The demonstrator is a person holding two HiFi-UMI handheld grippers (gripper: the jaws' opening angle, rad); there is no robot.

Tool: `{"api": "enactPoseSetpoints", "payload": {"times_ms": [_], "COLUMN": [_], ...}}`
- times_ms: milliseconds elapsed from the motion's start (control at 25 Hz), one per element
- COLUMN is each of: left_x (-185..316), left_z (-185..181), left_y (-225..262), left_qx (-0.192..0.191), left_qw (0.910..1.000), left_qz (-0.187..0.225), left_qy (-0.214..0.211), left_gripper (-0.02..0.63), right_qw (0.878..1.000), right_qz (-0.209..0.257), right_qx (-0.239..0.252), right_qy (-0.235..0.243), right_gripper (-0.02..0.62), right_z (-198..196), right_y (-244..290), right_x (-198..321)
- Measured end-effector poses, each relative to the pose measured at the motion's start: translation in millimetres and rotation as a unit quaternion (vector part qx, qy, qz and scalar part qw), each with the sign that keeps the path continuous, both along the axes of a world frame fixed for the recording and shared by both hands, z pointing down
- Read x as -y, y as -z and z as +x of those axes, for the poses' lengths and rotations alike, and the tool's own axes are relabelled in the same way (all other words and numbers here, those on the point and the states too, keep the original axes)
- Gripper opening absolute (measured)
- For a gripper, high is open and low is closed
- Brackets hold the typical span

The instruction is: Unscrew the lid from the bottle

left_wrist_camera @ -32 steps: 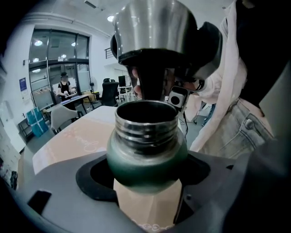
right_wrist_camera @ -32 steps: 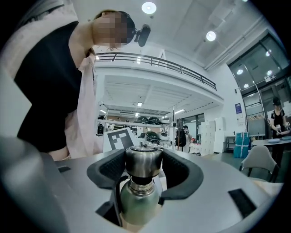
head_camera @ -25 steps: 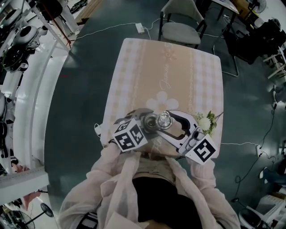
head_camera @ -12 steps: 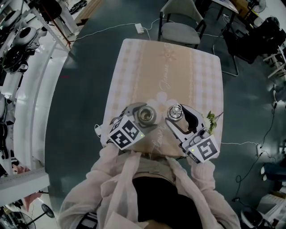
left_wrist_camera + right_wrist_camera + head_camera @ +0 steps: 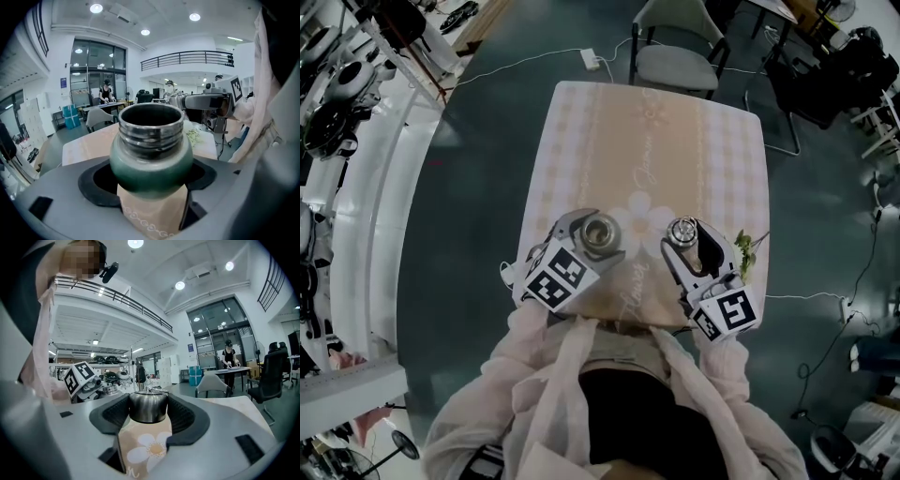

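Table [image 5: 656, 141]: bottle [image 5: 151, 159] base behind left gripper [image 5: 600, 234].

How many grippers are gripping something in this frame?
2. The left gripper, over the table's near-left part, is shut on the open green bottle. The right gripper, over its near-right part, is shut on the steel lid.

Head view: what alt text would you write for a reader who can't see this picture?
Seen from above, a person holds an open bottle in the left claw and its unscrewed lid in the right claw, side by side and apart, over a beige table. A chair stands at the table's far end.
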State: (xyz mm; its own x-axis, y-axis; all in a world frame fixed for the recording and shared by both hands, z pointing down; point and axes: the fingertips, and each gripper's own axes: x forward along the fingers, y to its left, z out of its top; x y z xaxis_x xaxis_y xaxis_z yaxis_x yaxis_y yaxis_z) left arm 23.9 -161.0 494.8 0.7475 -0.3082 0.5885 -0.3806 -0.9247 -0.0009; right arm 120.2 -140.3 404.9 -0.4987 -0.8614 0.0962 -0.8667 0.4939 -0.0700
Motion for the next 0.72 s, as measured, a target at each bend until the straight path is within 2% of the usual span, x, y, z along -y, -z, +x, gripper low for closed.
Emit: {"api": "enactPoseSetpoints", "payload": {"times_ms": [400,720], "left_x": [-4,-8], "left_z": [0,-1], "left_y": [1,-3], "left_qx": [0.001,0.002], "left_qw": [1.0,0.9999], "left_qz": [-0.006,-0.01], "left_qy": [-0.007,-0.01], "left_gripper": [0.396,0.396], "right_qw": [0.999,0.998], "right_qz": [-0.021,-0.026], "right_qx": [-0.002,-0.009], "right_qy": [-0.043,-0.052], "right_gripper": [0.265,0.265], "right_z": [15,16], "right_y": [-15,-18], "right_x": [-6,-6]}}
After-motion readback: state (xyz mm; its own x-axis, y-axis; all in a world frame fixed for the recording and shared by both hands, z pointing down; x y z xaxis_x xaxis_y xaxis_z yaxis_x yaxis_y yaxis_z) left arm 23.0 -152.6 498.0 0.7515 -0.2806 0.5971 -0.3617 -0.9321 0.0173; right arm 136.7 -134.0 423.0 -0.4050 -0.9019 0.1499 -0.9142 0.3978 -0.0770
